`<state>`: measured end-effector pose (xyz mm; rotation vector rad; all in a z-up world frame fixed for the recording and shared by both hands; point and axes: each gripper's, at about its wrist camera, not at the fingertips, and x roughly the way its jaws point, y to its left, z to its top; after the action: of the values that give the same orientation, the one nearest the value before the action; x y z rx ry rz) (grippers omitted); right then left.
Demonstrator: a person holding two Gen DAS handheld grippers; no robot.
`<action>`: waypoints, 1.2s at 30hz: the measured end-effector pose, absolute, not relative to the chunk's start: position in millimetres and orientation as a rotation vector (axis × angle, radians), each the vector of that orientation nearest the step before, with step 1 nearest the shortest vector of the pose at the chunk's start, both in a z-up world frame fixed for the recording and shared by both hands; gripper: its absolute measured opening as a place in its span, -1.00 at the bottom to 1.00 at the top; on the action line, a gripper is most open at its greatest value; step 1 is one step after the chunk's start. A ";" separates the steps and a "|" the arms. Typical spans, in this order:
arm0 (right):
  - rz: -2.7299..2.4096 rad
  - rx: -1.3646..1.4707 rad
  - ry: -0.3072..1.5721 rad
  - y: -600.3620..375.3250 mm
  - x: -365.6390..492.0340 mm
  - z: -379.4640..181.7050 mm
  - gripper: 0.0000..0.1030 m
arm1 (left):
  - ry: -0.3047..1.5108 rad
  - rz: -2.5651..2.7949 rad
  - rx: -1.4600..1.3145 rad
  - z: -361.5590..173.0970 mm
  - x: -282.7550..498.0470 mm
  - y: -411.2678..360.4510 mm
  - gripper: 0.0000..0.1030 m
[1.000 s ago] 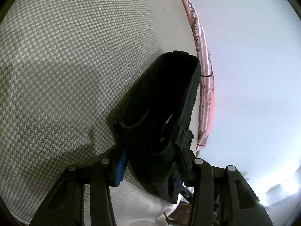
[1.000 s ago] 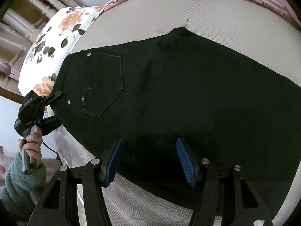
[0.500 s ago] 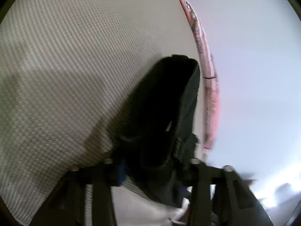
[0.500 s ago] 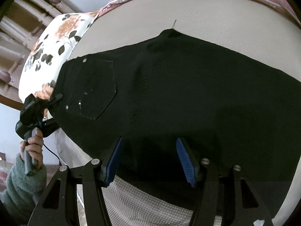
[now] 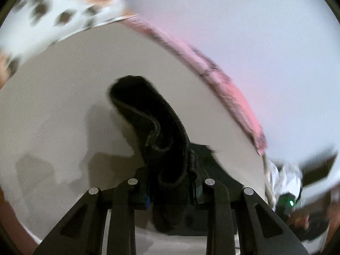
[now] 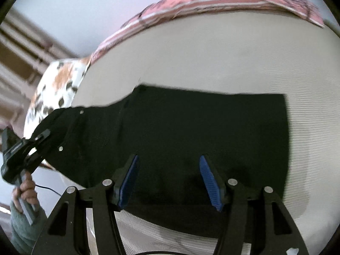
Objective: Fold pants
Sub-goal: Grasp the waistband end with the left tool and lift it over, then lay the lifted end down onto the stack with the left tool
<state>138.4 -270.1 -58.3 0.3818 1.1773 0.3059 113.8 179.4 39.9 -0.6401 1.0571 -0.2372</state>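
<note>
Fold barely begun: black pants (image 6: 191,131) lie mostly flat on the bed (image 6: 212,59), waist end lifted and clamped in the left gripper (image 5: 170,191); right gripper (image 6: 169,178) hovers over the legs, fingers apart, holding nothing.

Pale wall (image 6: 63,10) behind bed (image 6: 212,63); pink striped sheet (image 6: 212,2) at far edge; floral pillow (image 6: 57,85) left; wooden slats (image 6: 21,48).

The bed (image 6: 212,63) has a pale woven cover. Black pants (image 6: 191,127) lie flat on it. Beyond the pants, a pink striped blanket (image 6: 212,0) and a floral pillow (image 6: 57,85) lie at the bed's edges.
</note>
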 end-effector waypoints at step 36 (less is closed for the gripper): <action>0.404 0.743 1.165 -398.8 154.0 -101.8 0.21 | 1.137 -0.776 0.117 3.4 58.6 -178.9 0.34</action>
<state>154.0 -398.8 -101.8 0.7435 1.1649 0.4037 58.6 -178.9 3.4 0.1175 1.1367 -0.7762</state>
